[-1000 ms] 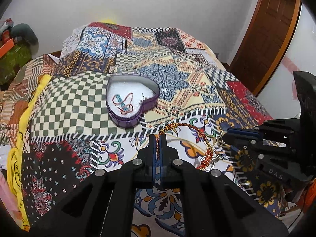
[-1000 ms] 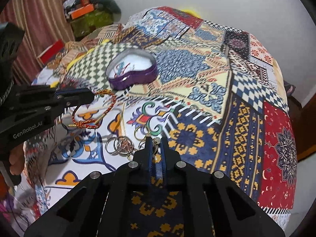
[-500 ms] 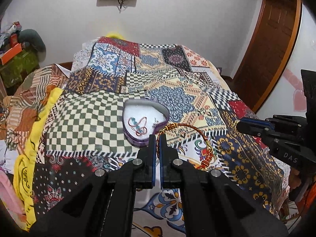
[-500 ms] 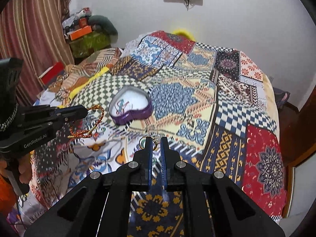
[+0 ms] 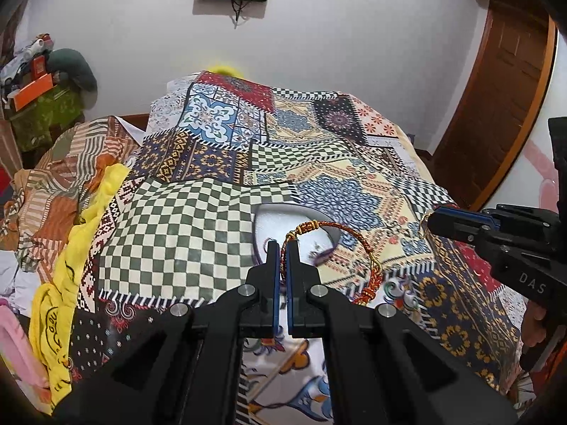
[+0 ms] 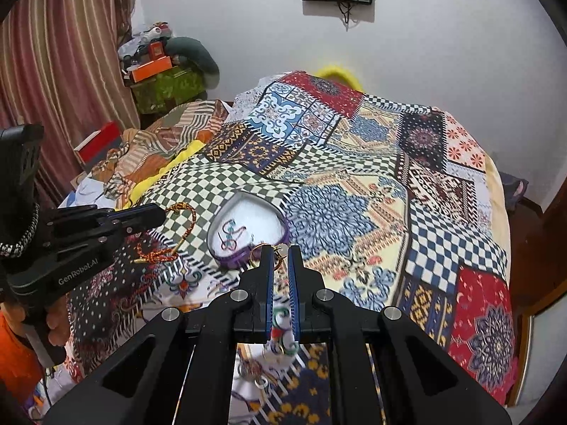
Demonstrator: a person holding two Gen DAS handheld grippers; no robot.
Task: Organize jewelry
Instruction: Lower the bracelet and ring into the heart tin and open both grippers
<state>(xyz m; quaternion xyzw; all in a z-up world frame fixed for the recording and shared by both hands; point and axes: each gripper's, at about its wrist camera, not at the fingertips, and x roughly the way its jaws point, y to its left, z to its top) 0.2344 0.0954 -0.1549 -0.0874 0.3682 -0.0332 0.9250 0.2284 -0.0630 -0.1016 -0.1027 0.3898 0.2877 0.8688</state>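
Note:
My left gripper (image 5: 282, 248) is shut on a red and gold cord bracelet (image 5: 358, 241), held in the air just before the purple heart-shaped box (image 5: 301, 212). In the right wrist view the left gripper (image 6: 156, 214) holds the bracelet (image 6: 173, 237) left of the box (image 6: 248, 230), which holds thin coloured jewelry. My right gripper (image 6: 280, 253) is shut on a small gold ring piece (image 6: 274, 249), lifted above the bedspread near the box's front edge. It also shows at the right of the left wrist view (image 5: 430, 217).
A patchwork bedspread (image 6: 354, 191) covers the bed. Several loose rings (image 6: 262, 372) lie on it under my right gripper. Yellow cloth (image 5: 71, 265) and striped fabric lie at the bed's left edge. A wooden door (image 5: 503, 81) stands at the right.
Both grippers have lifted away from the bedspread with their pieces and moved forward, closer to the heart box. The box now sits right behind both sets of fingertips.

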